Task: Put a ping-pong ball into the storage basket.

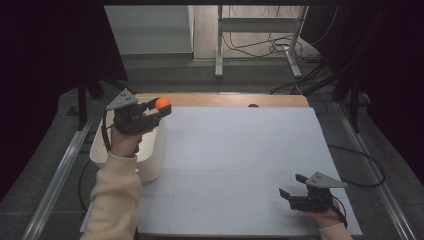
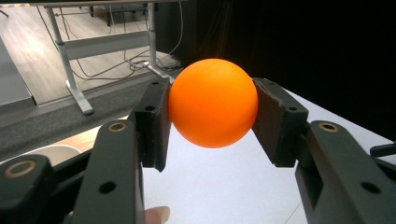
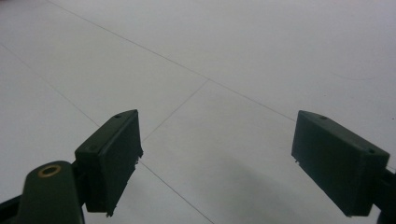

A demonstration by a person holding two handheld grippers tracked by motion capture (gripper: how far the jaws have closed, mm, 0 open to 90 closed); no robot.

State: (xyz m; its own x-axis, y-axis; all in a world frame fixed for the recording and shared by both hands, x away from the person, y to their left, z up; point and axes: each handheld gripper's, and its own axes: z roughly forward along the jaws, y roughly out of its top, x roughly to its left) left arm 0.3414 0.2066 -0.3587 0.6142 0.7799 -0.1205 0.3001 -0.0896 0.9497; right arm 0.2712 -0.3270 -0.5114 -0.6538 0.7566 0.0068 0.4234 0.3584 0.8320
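Observation:
An orange ball (image 1: pixel 162 103) is clamped between the jaws of my left gripper (image 1: pixel 161 107), held in the air above the far rim of a white bin (image 1: pixel 152 162) at the table's left edge. In the left gripper view the ball (image 2: pixel 213 102) sits squarely between both pads, with the gripper (image 2: pixel 210 119) shut on it. My right gripper (image 1: pixel 292 186) rests low over the white table (image 1: pixel 240 150) near the front right corner, jaws wide apart. Its view shows the gripper (image 3: pixel 233 158) with nothing but bare table between the fingers.
The white sheet covers most of a wooden tabletop (image 1: pixel 225 100), whose far edge shows a dark hole (image 1: pixel 253 105). Metal rails (image 1: pixel 60 170) run along both sides. Beyond the table stand a desk frame (image 1: pixel 260 40) and loose cables (image 1: pixel 280 47) on the floor.

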